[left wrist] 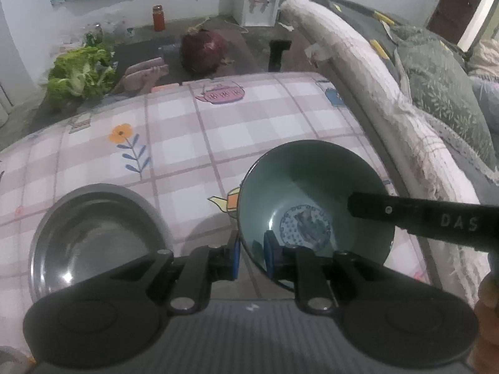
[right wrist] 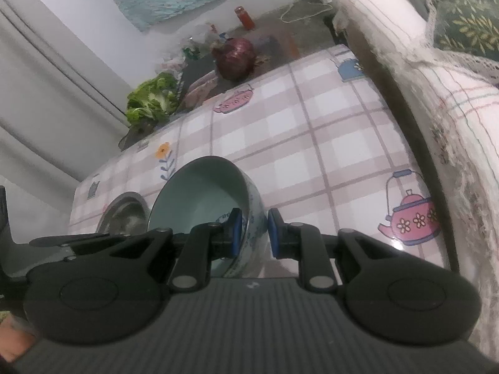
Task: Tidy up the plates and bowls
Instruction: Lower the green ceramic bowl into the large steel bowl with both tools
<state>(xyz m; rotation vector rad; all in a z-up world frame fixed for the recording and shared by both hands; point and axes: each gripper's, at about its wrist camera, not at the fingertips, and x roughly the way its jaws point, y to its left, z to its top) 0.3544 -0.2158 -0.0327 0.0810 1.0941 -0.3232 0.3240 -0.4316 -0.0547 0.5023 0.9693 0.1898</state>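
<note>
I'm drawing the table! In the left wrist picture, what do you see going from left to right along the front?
Metal bowl → left gripper pinching the rim → green bowl → right gripper's black finger reaching in from the right.

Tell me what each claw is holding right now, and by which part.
Both hold the green bowl by its rim: left claw on the near edge, right claw on the opposite side.

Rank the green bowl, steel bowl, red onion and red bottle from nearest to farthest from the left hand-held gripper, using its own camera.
1. Green bowl: rim clamped in the left hand-held gripper.
2. Steel bowl: lower left, on the tablecloth.
3. Red onion: beyond the table's far edge.
4. Red bottle: by the back wall.
</note>
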